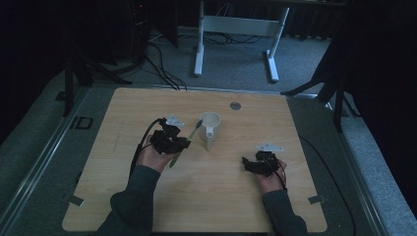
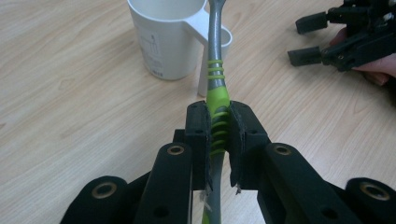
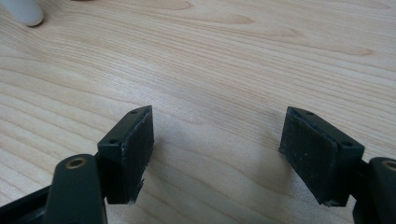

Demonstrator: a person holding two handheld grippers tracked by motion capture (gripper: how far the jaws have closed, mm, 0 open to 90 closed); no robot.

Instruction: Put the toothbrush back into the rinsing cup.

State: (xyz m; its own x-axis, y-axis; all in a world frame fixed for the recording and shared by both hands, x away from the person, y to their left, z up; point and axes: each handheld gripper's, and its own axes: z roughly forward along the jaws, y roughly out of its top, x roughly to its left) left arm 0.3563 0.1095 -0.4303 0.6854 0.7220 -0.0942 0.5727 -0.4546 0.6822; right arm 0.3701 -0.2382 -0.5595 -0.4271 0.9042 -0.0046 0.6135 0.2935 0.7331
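Note:
My left gripper [image 1: 184, 142] [image 2: 218, 112] is shut on the green ribbed grip of a toothbrush [image 1: 183, 145] [image 2: 216, 79]. The toothbrush's grey neck slants up toward the rim of a white handled cup [image 1: 210, 128] [image 2: 163, 37], which stands upright mid-table; its head end is cut off at the top of the left gripper view. My right gripper [image 1: 244, 162] [image 3: 217, 140] rests low over the bare wood at the right, jaws wide apart, nothing between them. From the left gripper view the right gripper [image 2: 306, 39] shows at upper right.
The wooden table [image 1: 147, 206] has a small round metal disc [image 1: 235, 105] near its far edge. Beyond the table lie grey carpet, cables and a white desk frame [image 1: 236, 29]. A bit of the cup [image 3: 23, 11] shows at top left in the right gripper view.

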